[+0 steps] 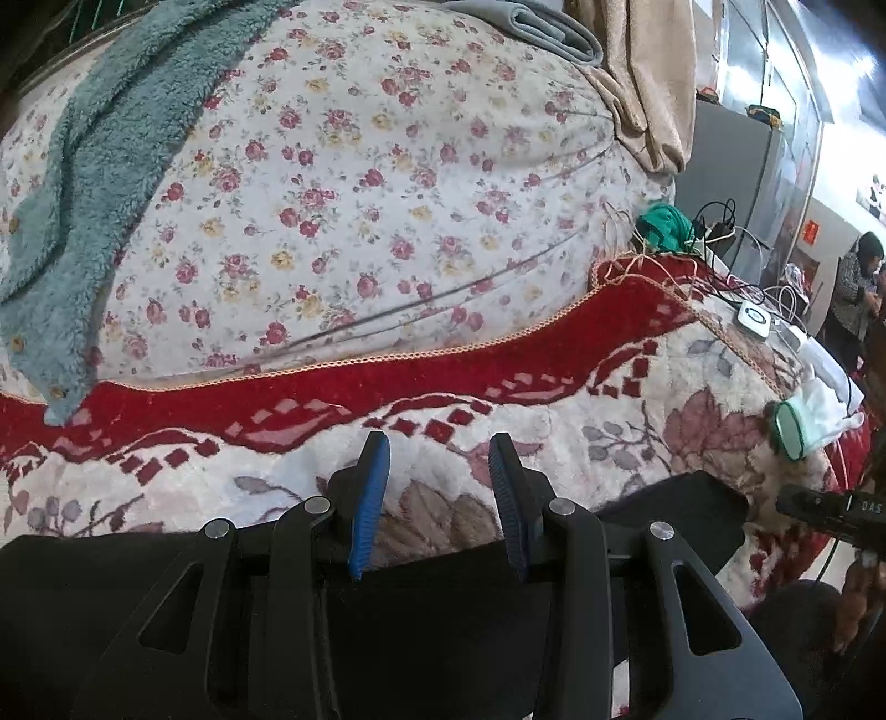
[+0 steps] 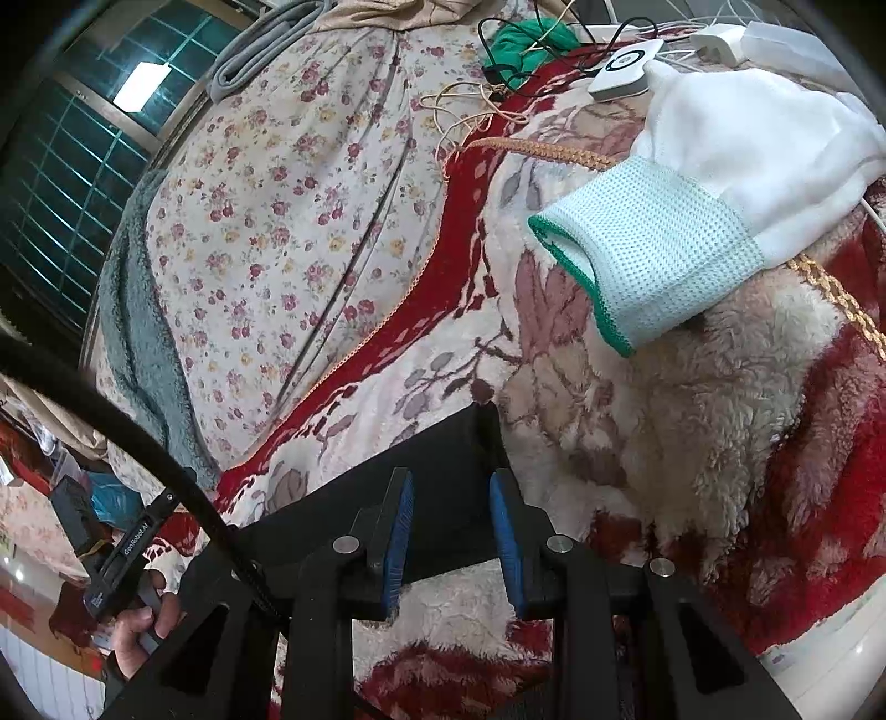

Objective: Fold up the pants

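Black pants (image 1: 664, 509) lie flat on a red and cream plush blanket (image 1: 609, 421), along its near edge. My left gripper (image 1: 439, 443) hovers over their far edge. It is open, and only blanket shows between its blue pads (image 1: 372, 487). My right gripper (image 2: 451, 479) is open too, above a corner of the pants (image 2: 443, 443). Black cloth shows in the gap between its pads (image 2: 401, 526), which stand apart from it. A hand (image 2: 138, 626) holds the left gripper's handle at the lower left of the right wrist view.
Behind the blanket is a floral sheet (image 1: 360, 194) with a teal fleece (image 1: 83, 166) on its left. A white and mint glove (image 2: 692, 221), a white device (image 2: 626, 69), cables and a green cloth (image 2: 515, 44) lie to the right. A person (image 1: 855, 277) sits far right.
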A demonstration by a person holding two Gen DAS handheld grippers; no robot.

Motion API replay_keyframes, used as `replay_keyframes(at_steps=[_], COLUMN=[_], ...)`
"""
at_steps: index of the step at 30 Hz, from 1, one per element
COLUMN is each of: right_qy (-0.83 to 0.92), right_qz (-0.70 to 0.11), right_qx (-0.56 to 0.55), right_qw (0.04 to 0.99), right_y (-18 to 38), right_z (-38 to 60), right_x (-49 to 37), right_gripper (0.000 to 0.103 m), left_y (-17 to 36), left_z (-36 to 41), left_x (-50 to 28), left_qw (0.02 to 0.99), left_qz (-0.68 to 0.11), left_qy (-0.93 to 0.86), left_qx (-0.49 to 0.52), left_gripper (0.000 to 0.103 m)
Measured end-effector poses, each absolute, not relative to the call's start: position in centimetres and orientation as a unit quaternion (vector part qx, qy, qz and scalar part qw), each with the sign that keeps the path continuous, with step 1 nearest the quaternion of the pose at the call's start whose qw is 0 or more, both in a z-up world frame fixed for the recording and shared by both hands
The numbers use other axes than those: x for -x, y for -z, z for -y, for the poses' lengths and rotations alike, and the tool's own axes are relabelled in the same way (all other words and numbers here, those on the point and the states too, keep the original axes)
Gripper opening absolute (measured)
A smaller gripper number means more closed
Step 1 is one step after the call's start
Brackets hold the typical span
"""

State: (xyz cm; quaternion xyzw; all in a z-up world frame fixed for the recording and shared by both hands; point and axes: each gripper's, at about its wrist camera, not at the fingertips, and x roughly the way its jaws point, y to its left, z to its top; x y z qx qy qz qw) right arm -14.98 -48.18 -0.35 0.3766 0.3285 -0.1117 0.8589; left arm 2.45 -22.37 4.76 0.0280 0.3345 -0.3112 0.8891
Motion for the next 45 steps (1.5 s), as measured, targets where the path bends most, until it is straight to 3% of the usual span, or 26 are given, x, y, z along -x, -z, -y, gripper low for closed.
replay_keyframes(at_steps=[35, 45], right_qy=[0.111, 0.109], right_qz=[-0.334, -0.331], right_qx=[-0.374, -0.373], right_qw=[0.858, 0.86], right_y=[0.8, 0.7], right_z=[48.3, 48.5], right_x=[14.7, 14.9], right_gripper=[0.027, 0.027], left_y=[-4.2, -3.3], left_z=[21.8, 22.0], left_x=[-3.4, -4.2], left_qw=[0.865, 0.875], left_qz=[-0.374, -0.396], left_qy=[0.334, 0.28], left_qx=[0.023, -0.005], left_gripper=[0.035, 0.035])
